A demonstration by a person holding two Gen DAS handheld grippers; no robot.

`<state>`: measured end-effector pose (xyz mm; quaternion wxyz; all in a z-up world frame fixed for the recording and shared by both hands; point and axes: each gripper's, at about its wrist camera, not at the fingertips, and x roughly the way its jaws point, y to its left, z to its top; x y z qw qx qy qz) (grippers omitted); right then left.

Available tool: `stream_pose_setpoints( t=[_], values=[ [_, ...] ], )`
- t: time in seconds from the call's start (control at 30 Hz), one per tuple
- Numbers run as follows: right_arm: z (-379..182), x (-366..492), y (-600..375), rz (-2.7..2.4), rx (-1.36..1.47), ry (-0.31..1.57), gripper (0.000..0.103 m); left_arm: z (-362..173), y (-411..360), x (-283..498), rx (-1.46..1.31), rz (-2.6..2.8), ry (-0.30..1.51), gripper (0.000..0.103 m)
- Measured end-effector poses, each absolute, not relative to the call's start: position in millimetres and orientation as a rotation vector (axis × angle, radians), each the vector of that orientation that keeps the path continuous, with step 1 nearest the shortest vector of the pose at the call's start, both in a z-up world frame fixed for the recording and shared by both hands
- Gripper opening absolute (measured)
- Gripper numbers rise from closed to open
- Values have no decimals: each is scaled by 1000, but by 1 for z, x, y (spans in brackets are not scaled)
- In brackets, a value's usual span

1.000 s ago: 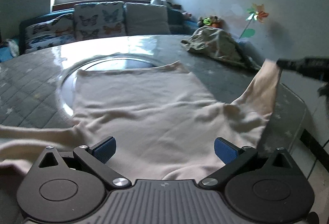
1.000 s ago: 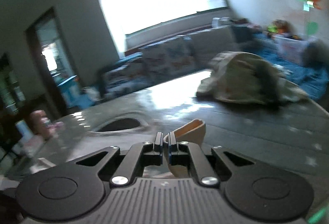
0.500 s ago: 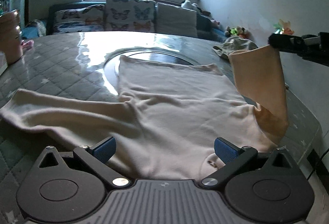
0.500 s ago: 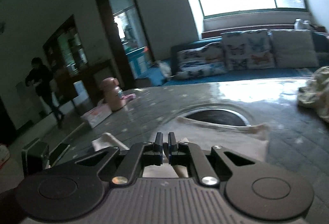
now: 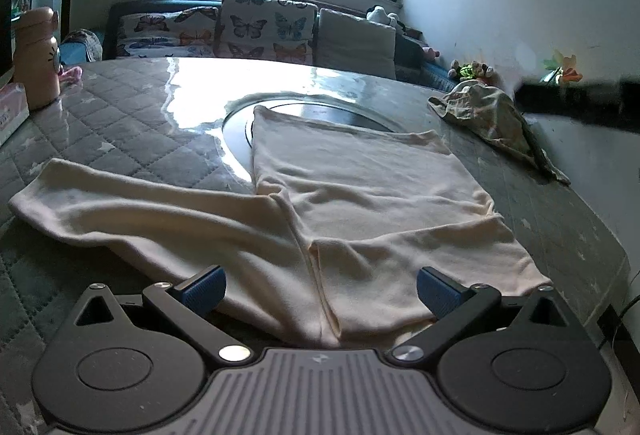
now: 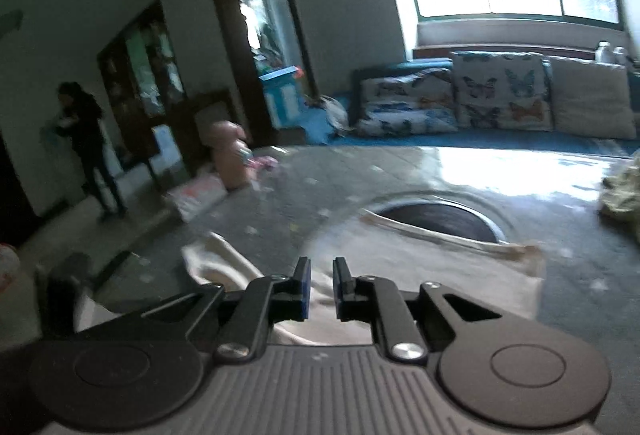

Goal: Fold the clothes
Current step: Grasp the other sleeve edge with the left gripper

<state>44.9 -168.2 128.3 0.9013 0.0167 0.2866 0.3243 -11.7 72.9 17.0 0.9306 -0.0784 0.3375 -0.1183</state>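
A cream long-sleeved top (image 5: 360, 195) lies flat on the grey quilted table (image 5: 120, 123). Its left sleeve (image 5: 132, 211) stretches out to the left. Its right sleeve (image 5: 420, 259) lies folded across the body near me. My left gripper (image 5: 318, 287) is open and empty, low over the near edge of the top. My right gripper (image 6: 320, 285) is open a little and empty, above the top (image 6: 440, 275); it shows blurred at the right edge of the left wrist view (image 5: 580, 103).
A crumpled olive garment (image 5: 492, 115) lies at the table's far right. A pink flask (image 5: 36, 75) and a tissue box (image 5: 12, 111) stand at the far left. A dark round inset (image 5: 320, 111) sits mid-table. A sofa (image 5: 280, 31) is behind.
My right gripper carried the right sleeve across the body, opened and let it go. The sleeve now lies flat on the top. My left gripper stayed open.
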Motion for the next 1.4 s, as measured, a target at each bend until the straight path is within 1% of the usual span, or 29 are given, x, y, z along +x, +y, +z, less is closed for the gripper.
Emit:
stream_pose_setpoints(
  t=[0.1,0.17,0.2,0.27,0.33,0.37,0.4,0.47,0.5,0.53,0.57,0.6,0.63,0.67,0.73,0.83,0.93,1.1,1.17,1.2,1.23,1.4],
  values=[
    [113,50,-185,602,-27,654,12,21,70,-12,-156,-256,671,100],
    [98,54,-195,561,-65,705,12,22,66,-10,-148,-267,664,93],
    [90,55,-196,558,-70,726,12,21,64,-9,-143,-271,668,91],
    [73,58,-199,553,-79,770,12,20,60,-4,-133,-274,679,80],
    [57,61,-202,548,-88,811,12,17,57,2,-125,-268,694,75],
    [51,63,-201,547,-93,821,12,15,55,5,-121,-262,700,69],
    [46,64,-201,544,-96,827,13,13,54,8,-116,-256,707,66],
    [37,68,-201,542,-93,837,13,10,53,11,-111,-241,717,53],
    [34,68,-203,542,-87,839,13,9,52,12,-110,-239,719,51],
    [33,67,-204,544,-85,837,14,9,52,12,-107,-235,719,45],
    [31,67,-204,546,-87,832,17,8,51,13,-104,-230,719,37],
    [30,66,-203,545,-96,826,18,8,50,14,-97,-222,716,31],
    [29,66,-202,541,-108,822,18,8,49,15,-89,-214,714,20],
    [27,66,-202,535,-119,819,18,10,48,15,-82,-208,705,13],
    [25,68,-201,523,-122,824,18,14,48,15,-71,-204,682,8],
    [22,70,-204,517,-104,830,18,19,46,16,-52,-208,647,6],
    [21,71,-204,515,-105,828,18,11,49,26,-48,-186,673,6],
    [26,69,-196,533,-127,822,20,9,64,20,-98,-183,683,9],
    [29,67,-190,562,-137,814,27,13,73,15,-105,-157,669,18],
    [31,66,-187,576,-142,810,27,15,78,13,-107,-130,666,21],
    [33,66,-183,591,-148,806,27,17,84,11,-109,-104,663,28],
    [35,65,-151,685,-188,792,27,21,117,9,-143,48,656,43]
  ],
)
